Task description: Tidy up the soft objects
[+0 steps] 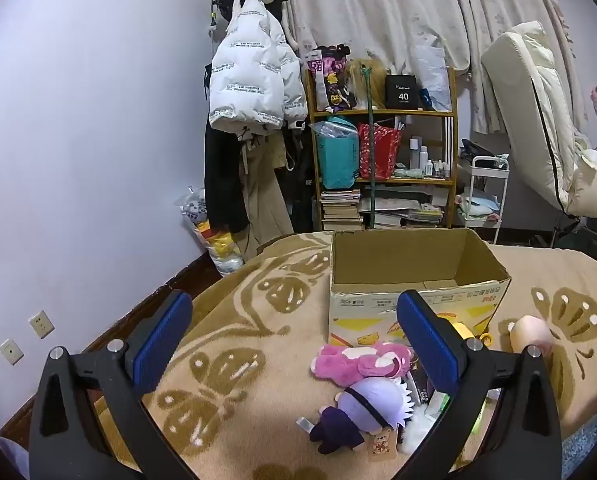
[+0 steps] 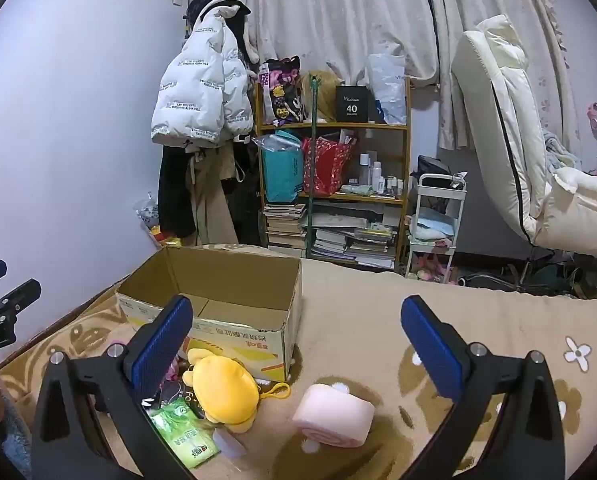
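An open cardboard box (image 1: 414,276) (image 2: 226,280) stands on the patterned beige blanket (image 1: 234,344) and looks empty. In front of it lie a pink plush (image 1: 354,362), a purple doll with white hair (image 1: 362,412), a yellow plush (image 2: 224,390) and a pink roll-shaped cushion (image 2: 332,414) (image 1: 532,334). My left gripper (image 1: 298,344) hovers open above the blanket, left of the pink plush. My right gripper (image 2: 298,352) is open too, above the cushion and the yellow plush. Neither holds anything.
A green packet (image 2: 186,432) and dark packets lie beside the plushes. Behind the bed stand a crowded wooden shelf (image 1: 386,148), hanging coats (image 1: 254,88), a white trolley (image 2: 438,224) and a cream recliner (image 2: 538,160). A lilac wall (image 1: 90,152) runs on the left.
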`<action>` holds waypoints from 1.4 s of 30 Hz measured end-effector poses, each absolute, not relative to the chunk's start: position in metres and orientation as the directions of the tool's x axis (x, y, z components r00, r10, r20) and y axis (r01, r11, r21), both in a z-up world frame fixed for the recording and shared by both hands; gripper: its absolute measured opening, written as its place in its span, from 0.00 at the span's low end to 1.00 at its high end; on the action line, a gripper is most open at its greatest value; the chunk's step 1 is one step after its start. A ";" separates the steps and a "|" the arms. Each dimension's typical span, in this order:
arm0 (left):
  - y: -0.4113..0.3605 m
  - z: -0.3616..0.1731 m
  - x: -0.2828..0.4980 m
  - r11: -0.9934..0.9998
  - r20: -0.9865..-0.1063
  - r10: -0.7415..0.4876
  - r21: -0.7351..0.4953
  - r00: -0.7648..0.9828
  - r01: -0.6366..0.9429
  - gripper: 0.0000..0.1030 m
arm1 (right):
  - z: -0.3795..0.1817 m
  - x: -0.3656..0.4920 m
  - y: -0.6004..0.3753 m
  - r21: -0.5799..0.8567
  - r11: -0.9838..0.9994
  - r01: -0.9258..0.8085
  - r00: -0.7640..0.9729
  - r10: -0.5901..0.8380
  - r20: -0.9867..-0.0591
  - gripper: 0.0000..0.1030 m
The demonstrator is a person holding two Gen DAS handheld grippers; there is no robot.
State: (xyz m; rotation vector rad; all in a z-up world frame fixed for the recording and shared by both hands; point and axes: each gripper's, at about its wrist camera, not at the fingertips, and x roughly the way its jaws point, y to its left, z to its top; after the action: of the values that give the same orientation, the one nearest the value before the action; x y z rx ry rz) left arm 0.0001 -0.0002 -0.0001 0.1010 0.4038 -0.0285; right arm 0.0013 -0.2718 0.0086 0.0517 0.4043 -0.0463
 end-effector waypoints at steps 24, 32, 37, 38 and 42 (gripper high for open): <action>0.000 0.000 -0.001 0.993 -0.388 0.004 0.109 0.922 0.041 0.98 | 0.009 0.001 -0.271 0.037 0.998 0.054 0.922 -0.035 -0.386 1.00; 0.000 0.001 0.002 0.993 -0.396 0.004 0.111 0.918 0.044 0.98 | 0.011 -0.002 -0.273 0.038 0.998 0.052 0.924 -0.034 -0.381 1.00; 0.000 0.000 0.002 0.993 -0.396 0.007 0.114 0.918 0.042 0.98 | 0.012 -0.002 -0.273 0.039 0.998 0.052 0.924 -0.033 -0.381 1.00; 0.000 0.000 0.002 0.993 -0.397 0.008 0.115 0.918 0.041 0.98 | 0.011 -0.002 -0.273 0.038 0.998 0.053 0.924 -0.034 -0.380 1.00; -0.001 -0.001 0.001 0.992 -0.395 0.009 0.116 0.919 0.040 0.98 | 0.011 -0.003 -0.273 0.039 0.998 0.054 0.925 -0.035 -0.378 1.00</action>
State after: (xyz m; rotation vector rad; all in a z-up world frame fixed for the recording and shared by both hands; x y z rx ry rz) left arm 0.0012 -0.0006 -0.0013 0.1226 0.4058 -0.0157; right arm -0.0030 -0.2727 0.0107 0.0490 0.3870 -0.0459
